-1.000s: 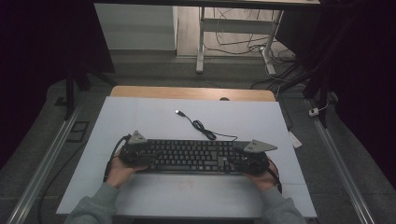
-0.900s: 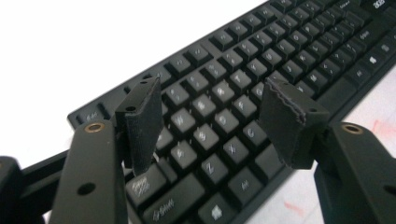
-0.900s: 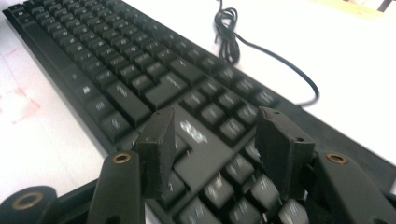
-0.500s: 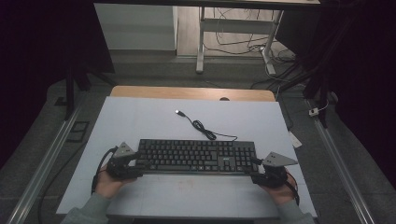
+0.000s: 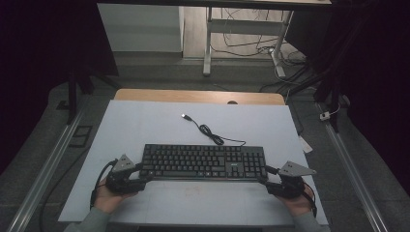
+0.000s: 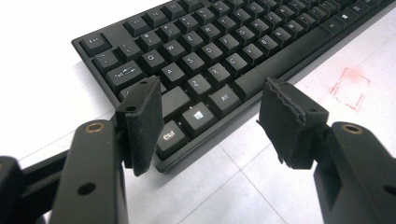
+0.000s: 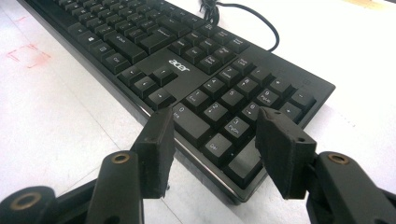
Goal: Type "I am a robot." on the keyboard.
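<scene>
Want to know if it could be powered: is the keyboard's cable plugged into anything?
Unplugged. The cable runs from the keyboard across the white board, and its USB plug lies bare there.

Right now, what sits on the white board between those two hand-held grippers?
In the high view, a black keyboard spans the stretch between the left hand-held gripper and the right hand-held gripper; each one's open jaws stand at a near corner of it.
</scene>
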Tool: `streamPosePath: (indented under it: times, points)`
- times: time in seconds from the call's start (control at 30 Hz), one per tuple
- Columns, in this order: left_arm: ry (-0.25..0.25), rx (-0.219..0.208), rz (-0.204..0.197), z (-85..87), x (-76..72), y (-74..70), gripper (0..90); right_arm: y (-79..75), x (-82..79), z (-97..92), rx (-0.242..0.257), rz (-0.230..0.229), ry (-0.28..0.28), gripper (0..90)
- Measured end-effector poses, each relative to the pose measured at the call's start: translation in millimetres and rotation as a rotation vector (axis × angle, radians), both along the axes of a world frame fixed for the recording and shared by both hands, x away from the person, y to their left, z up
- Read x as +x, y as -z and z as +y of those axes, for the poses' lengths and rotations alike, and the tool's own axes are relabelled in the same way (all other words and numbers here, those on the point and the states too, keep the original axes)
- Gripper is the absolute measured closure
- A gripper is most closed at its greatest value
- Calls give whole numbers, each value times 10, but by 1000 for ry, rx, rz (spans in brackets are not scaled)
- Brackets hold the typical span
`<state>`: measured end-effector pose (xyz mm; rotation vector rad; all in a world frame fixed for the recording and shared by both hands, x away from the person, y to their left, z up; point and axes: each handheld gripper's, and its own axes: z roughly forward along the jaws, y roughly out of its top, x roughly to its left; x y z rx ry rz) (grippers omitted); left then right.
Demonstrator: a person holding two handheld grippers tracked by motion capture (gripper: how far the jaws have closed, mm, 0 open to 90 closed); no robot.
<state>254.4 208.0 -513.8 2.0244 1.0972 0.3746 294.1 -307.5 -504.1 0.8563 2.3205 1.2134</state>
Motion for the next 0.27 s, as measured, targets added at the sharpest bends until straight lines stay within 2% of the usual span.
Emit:
streamPosePath:
  times: [0.27]
  points:
    - [-3, 1, -3, 1, 10, 0, 393, -9, -7, 17, 2, -5, -7, 473]
